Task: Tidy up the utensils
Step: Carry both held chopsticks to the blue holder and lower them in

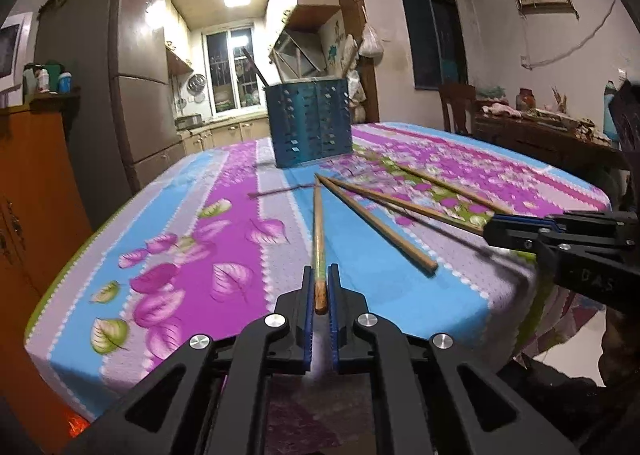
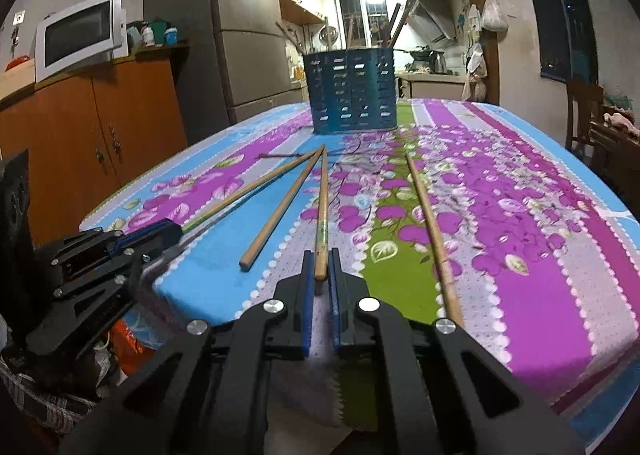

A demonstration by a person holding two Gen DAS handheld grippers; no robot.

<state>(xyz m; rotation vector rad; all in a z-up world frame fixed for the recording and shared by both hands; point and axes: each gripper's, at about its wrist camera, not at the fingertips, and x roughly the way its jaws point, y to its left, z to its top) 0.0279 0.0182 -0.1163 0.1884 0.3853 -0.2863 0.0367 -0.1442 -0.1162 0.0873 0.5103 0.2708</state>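
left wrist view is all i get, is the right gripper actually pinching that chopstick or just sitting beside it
Observer: Pinching. In the right wrist view the right gripper is shut on the near end of its chopstick.
Operator: and the one running behind it
Observer: That far-right chopstick lies loose on the tablecloth. It runs toward the table's near edge just right of the right gripper, outside its fingers.
Operator: anything off to my left i can't make out
Observer: A white microwave stands on the orange cabinet.
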